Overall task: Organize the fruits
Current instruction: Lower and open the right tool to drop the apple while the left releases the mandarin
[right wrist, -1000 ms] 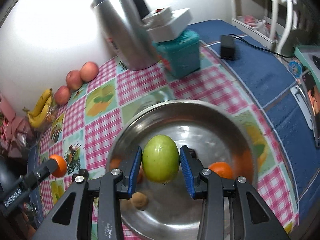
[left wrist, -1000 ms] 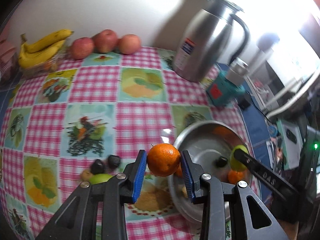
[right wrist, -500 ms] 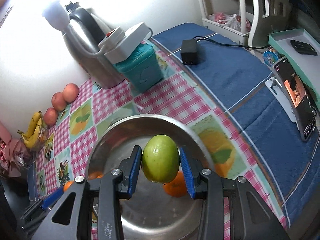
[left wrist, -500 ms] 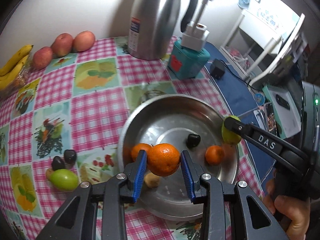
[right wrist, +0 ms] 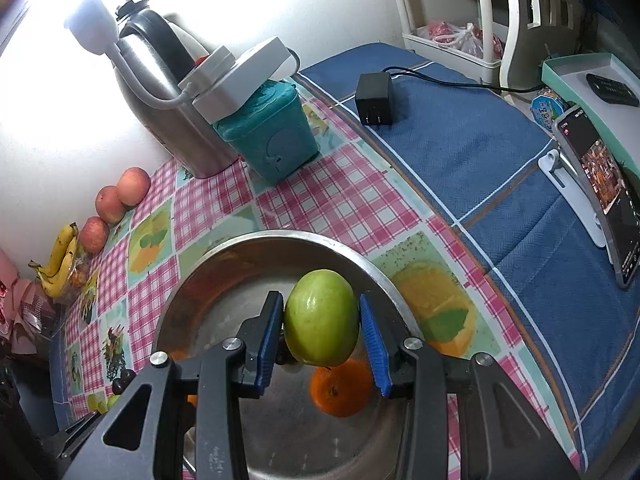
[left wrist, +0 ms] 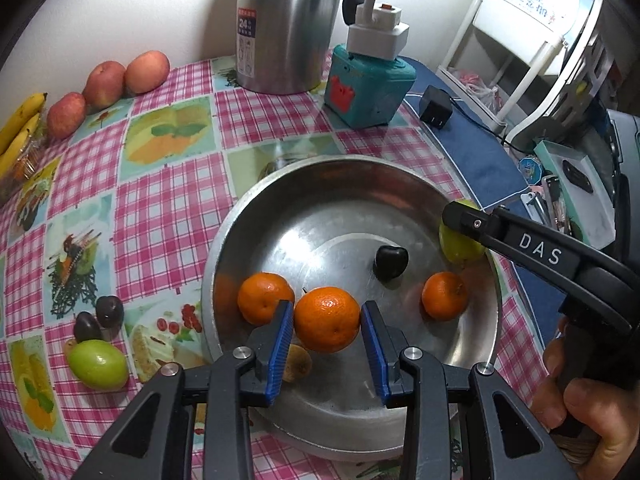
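Observation:
My left gripper (left wrist: 326,338) is shut on an orange mandarin (left wrist: 327,319) and holds it over the near part of a steel bowl (left wrist: 256,216). In the bowl lie two mandarins (left wrist: 265,298) (left wrist: 445,295), a dark plum (left wrist: 391,262) and a small brown fruit (left wrist: 297,362). My right gripper (right wrist: 322,338) is shut on a green fruit (right wrist: 321,318) above the bowl's right rim (right wrist: 280,236); it also shows in the left wrist view (left wrist: 460,246). On the cloth left of the bowl lie another green fruit (left wrist: 98,364) and two dark plums (left wrist: 109,311) (left wrist: 87,327).
A steel thermos (left wrist: 286,24) and a teal box (left wrist: 368,88) with a white lamp base stand behind the bowl. Three red apples (left wrist: 106,82) and bananas (left wrist: 18,132) lie at the far left. A black adapter (right wrist: 374,98) and a phone on a stand (right wrist: 600,196) sit on the blue cloth at right.
My left gripper has carried the mandarin from the cloth at the bowl's left edge to over the bowl. My right gripper has drawn the green fruit back toward the bowl's right rim.

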A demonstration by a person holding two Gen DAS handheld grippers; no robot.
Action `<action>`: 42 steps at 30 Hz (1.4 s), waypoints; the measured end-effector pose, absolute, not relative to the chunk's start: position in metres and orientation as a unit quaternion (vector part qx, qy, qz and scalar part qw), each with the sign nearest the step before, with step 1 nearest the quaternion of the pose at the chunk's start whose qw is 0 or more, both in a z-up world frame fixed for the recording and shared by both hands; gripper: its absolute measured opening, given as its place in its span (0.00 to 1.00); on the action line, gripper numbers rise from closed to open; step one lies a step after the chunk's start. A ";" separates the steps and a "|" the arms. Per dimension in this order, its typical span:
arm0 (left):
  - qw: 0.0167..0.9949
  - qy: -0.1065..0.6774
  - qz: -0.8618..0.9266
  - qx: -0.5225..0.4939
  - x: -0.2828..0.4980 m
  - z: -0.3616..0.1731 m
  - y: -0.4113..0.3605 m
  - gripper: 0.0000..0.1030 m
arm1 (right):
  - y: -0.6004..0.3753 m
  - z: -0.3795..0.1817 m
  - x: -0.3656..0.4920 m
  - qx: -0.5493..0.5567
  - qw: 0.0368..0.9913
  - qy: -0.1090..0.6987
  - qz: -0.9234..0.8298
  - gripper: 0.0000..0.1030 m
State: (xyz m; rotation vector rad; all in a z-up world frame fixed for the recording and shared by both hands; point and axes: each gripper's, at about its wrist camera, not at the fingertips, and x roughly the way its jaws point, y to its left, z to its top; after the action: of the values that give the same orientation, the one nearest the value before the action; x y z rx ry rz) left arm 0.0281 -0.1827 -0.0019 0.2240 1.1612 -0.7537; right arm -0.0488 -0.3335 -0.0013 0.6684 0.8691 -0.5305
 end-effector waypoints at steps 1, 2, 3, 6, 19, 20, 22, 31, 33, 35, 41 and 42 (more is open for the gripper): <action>0.764 0.535 -0.346 0.101 0.028 -0.004 -0.183 0.36 | -0.334 -0.003 -0.048 0.313 0.819 0.409 -0.251 0.40; 0.765 0.534 -0.346 0.099 0.029 -0.005 -0.183 0.36 | -0.334 -0.004 -0.048 0.312 0.819 0.411 -0.253 0.40; 0.765 0.534 -0.346 0.099 0.029 -0.006 -0.183 0.36 | -0.335 -0.005 -0.049 0.310 0.818 0.412 -0.254 0.40; 0.766 0.532 -0.346 0.098 0.029 -0.010 -0.184 0.36 | -0.336 -0.009 -0.049 0.308 0.817 0.414 -0.258 0.40; 0.758 0.544 -0.344 0.104 0.030 -0.022 -0.187 0.36 | -0.336 -0.013 -0.045 0.298 0.812 0.425 -0.265 0.40; 0.758 0.544 -0.344 0.104 0.030 -0.023 -0.187 0.36 | -0.336 -0.013 -0.045 0.298 0.812 0.425 -0.266 0.40; 0.758 0.543 -0.344 0.106 0.029 -0.022 -0.188 0.36 | -0.337 -0.014 -0.045 0.299 0.811 0.426 -0.267 0.40; 0.756 0.545 -0.346 0.105 0.030 -0.024 -0.189 0.37 | -0.337 -0.017 -0.045 0.302 0.807 0.430 -0.267 0.40; 0.755 0.546 -0.346 0.105 0.029 -0.025 -0.190 0.37 | -0.338 -0.017 -0.045 0.302 0.807 0.431 -0.267 0.40; 0.754 0.548 -0.347 0.104 0.030 -0.025 -0.190 0.38 | -0.337 -0.017 -0.044 0.302 0.807 0.432 -0.268 0.40; 0.750 0.554 -0.346 0.100 0.029 -0.026 -0.190 0.46 | -0.337 -0.018 -0.045 0.301 0.805 0.434 -0.269 0.40; 0.750 0.555 -0.347 0.099 0.029 -0.025 -0.189 0.46 | -0.337 -0.018 -0.045 0.301 0.806 0.432 -0.270 0.40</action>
State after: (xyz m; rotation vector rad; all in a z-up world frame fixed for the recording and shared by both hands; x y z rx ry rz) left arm 0.0290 -0.1893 -0.0250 0.2170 1.2119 -0.7586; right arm -0.0450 -0.3373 -0.0175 0.6445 0.9250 -0.5783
